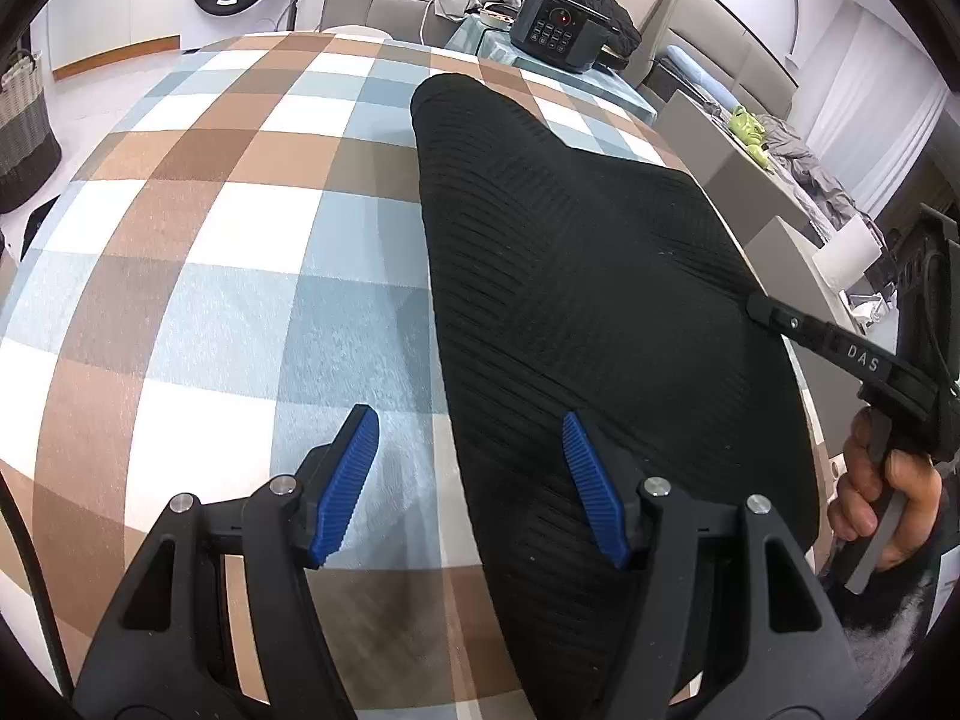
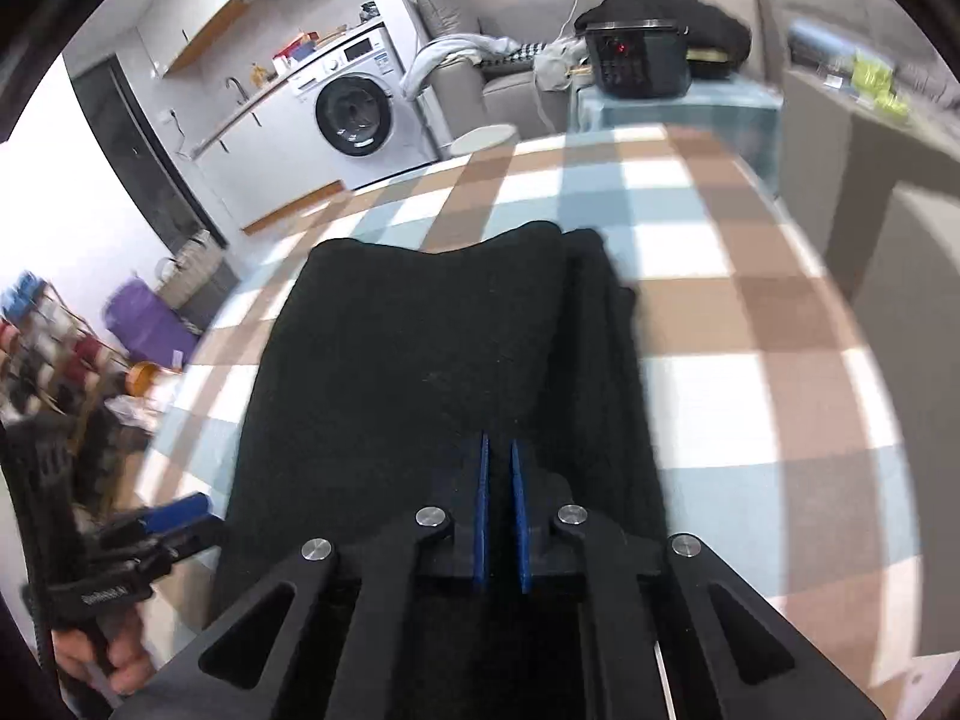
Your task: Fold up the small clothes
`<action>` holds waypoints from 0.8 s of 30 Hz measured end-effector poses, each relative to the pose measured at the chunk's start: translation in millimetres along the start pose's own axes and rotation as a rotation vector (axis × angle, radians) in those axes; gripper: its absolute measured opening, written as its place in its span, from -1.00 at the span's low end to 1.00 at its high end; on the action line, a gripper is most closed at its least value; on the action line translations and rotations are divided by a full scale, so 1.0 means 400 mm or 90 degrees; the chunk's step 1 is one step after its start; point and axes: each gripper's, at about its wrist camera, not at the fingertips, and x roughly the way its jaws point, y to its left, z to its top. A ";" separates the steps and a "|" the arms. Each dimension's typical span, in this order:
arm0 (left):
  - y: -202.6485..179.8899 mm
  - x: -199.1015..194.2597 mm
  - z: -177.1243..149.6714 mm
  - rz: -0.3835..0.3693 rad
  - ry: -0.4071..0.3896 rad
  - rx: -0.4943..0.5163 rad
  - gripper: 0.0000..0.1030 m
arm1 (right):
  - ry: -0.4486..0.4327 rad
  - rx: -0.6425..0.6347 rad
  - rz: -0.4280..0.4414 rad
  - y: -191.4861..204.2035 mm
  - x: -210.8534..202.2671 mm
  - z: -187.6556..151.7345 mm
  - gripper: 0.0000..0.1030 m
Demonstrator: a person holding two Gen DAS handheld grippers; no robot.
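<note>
A black ribbed garment (image 1: 570, 240) lies lengthwise on the plaid tablecloth (image 1: 210, 240), reaching toward the table's right edge. My left gripper (image 1: 468, 420) is open just above it; the garment's left edge runs between the blue pads, which touch nothing. In the right wrist view the garment (image 2: 408, 348) fills the middle, partly doubled along its right side. My right gripper (image 2: 498, 444) is shut, its blue pads pinching the near edge of the cloth. From the left wrist view, the right gripper (image 1: 757, 302) meets the garment's right edge, with a hand (image 1: 882, 498) on its handle.
A black keypad appliance (image 1: 555, 30) stands past the table's far end, beside sofas with heaped clothes. A washing machine (image 2: 354, 114) is at the back and a woven basket (image 1: 21, 114) on the floor to the left. The left gripper (image 2: 174, 519) shows at the lower left.
</note>
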 end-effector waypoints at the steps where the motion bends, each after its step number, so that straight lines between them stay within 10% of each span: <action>1: 0.001 0.002 0.004 -0.001 -0.002 -0.001 0.19 | 0.011 0.003 -0.008 -0.005 0.010 -0.001 -0.87; 12: -0.010 0.017 0.128 -0.019 -0.059 0.033 0.17 | 0.005 0.047 -0.029 -0.036 -0.047 -0.061 -0.54; 17: -0.065 0.064 0.201 -0.080 -0.072 0.076 -0.52 | 0.005 0.074 -0.031 -0.048 -0.079 -0.101 -0.53; 24: -0.065 0.195 0.292 -0.037 -0.046 0.073 -0.59 | 0.010 0.099 -0.055 -0.072 -0.109 -0.145 -0.53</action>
